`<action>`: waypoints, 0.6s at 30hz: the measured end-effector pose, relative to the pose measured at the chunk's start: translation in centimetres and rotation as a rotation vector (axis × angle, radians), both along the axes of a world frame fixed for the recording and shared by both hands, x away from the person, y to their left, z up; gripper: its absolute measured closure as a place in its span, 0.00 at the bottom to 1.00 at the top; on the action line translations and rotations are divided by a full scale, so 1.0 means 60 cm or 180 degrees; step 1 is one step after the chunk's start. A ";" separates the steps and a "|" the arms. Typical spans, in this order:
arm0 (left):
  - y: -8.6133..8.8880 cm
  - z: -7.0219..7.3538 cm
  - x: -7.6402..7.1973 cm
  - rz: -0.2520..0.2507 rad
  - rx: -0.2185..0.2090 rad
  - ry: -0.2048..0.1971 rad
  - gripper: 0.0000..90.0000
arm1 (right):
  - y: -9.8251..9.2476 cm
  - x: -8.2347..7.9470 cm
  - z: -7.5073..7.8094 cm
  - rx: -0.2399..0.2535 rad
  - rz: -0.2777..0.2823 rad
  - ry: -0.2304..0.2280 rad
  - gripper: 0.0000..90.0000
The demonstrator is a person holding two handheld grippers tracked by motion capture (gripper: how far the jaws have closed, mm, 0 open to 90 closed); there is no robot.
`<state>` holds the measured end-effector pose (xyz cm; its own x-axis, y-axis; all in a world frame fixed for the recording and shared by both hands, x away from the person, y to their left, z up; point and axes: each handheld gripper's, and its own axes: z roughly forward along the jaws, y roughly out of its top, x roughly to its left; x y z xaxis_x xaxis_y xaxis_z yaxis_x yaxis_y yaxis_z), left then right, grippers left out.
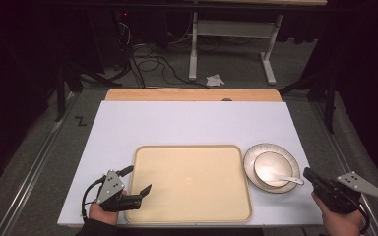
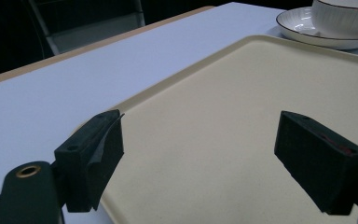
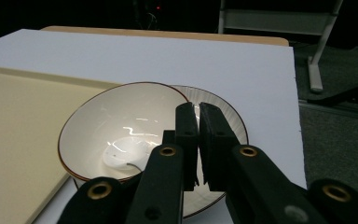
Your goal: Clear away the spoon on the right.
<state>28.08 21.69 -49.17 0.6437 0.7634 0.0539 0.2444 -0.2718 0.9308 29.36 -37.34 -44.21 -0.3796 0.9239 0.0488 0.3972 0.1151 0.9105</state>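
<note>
Beige plastic tray [image 1: 192, 183] lies bare on worktop, under spread jaws of left gripper [image 1: 139, 184]. White ribbed bowl [image 3: 121, 130] w/ white spoon [image 1: 288, 179], on matching plate [image 1: 256, 152], sits just ahead of right gripper [image 3: 199, 144], jaws pressed together, empty. Nothing moved onto tray yet, I'd judge; all left.

Tray [image 1: 192, 183] sat near front edge of table [image 1: 187, 120], roughly centred; plate [image 1: 250, 162] just right of tray, on table; bowl [image 1: 271, 168] stood on plate; spoon [image 1: 288, 179] lay in bowl, handle out over right rim; left gripper [image 1: 139, 183] over tray's left edge; right gripper [image 1: 307, 174] just right of plate, near spoon handle.
</note>
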 end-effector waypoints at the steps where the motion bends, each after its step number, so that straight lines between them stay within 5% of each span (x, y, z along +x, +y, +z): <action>1: 0.000 0.000 0.000 -0.0003 0.0002 0.0002 0.18 | 0.001 -0.002 0.000 0.0023 0.0009 0.0005 0.95; 10: 0.000 0.000 0.000 -0.0009 0.0010 0.0011 0.18 | -0.003 -0.004 -0.007 0.0315 0.0077 0.0153 0.65; 18: -0.002 -0.001 0.000 -0.0014 0.0026 0.0011 0.18 | -0.003 0.004 -0.022 0.0502 0.0226 0.0385 0.54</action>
